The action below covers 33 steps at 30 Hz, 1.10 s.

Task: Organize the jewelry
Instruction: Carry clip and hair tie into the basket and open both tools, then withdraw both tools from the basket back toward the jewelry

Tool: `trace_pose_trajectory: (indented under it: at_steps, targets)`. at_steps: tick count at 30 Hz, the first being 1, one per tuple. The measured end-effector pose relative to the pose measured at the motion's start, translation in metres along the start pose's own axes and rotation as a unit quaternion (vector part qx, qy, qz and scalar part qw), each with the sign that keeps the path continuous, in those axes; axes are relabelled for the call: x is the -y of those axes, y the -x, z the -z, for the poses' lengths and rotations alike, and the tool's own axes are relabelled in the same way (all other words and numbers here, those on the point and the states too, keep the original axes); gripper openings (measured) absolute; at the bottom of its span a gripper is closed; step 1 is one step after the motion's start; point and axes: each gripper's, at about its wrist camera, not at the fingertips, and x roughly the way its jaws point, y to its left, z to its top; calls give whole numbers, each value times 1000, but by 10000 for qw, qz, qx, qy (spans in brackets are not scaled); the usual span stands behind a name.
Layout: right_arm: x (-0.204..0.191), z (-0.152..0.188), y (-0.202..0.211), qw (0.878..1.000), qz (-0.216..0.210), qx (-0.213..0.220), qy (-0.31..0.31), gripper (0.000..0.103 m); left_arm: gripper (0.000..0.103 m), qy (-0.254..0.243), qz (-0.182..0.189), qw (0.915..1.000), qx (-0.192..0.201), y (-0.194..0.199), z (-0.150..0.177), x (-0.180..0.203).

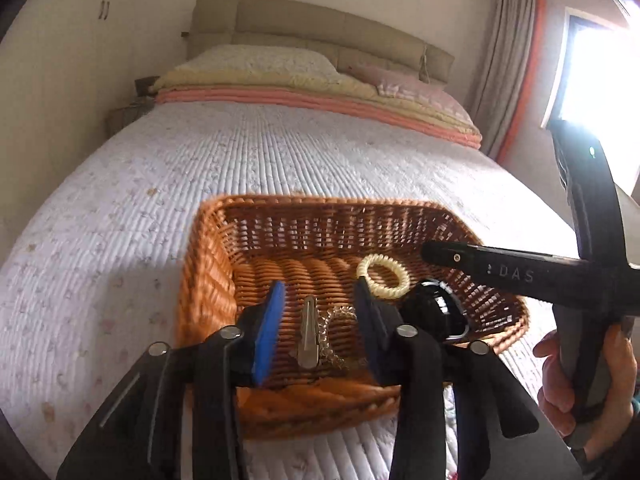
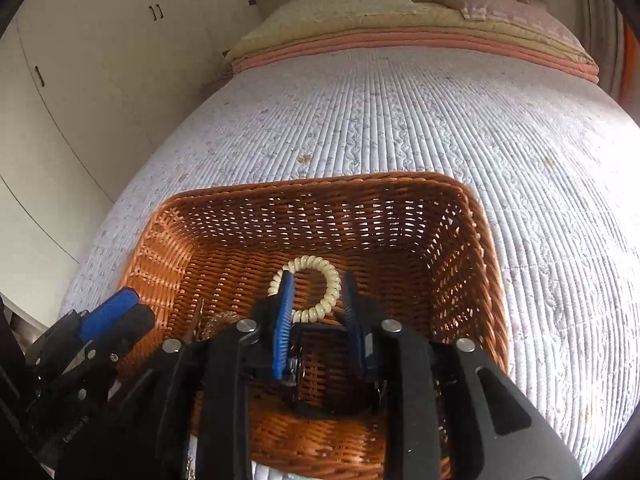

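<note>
- Left wrist view: a wicker basket [image 1: 400, 216] sits on the quilted bedspread [image 1: 200, 184] at the foot of a bed.
- The left gripper [image 1: 316, 312] hangs over the near end of the basket with its jaws partly open. Nothing is pressed between the blue pads [image 1: 268, 332].
- Under the gap, on the basket floor, lie a silver hair clip [image 1: 309, 332] and, touching it on the right, a tangle of silver chain [image 1: 340, 316].
- Further in lies a cream coil hair tie [image 1: 383, 276]; a shiny black object [image 1: 434, 312] sits to its right, and I cannot tell what it is.
- A hand [image 1: 576, 384] at the right edge holds the other tool, whose black body reaches in over the basket's right side.

- Right wrist view: the right gripper [image 2: 316, 320] is down inside the basket [image 2: 472, 248], jaws partly open and holding nothing.
- The coil hair tie [image 2: 332, 288] lies just beyond its tips, with the left pad [image 2: 282, 320] overlapping the ring's near-left edge.
- The chain [image 2: 220, 320] and a sliver of the clip show at lower left, next to the left gripper [image 2: 108, 312].

- Step in hand, as I judge it: items have been dropped into the basket and both tongs look freshly emptied.
- Whether any jewelry is left outside the basket is not visible.
- The next move calls for lifting both tools straight up clear of the rim, without snagging the chain or hair tie.
</note>
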Motion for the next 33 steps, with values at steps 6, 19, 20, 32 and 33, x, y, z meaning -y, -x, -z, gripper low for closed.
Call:
trace_pose_trajectory:
  at_steps: [6,19,20,32,33]
  targets:
    - [-21,21,77,9982,-29,568,179,44,45,134,209,9986,464,73,2,8]
    - [-61,114,188,9869,-70,1369,854,44,51,132,301,9968,726,179,67,18]
    - [-61,122,189,9867,-61,1362,885,44,51,168,298,9971,684,182,74,15]
    - [-36,198,117,9987,-12,221,454,44,51,-60,419,9971,-636,125,160,31]
    - [-36,200,112,9990,-45,140,415,43,51,-168,377,9964,-737,117,165,37]
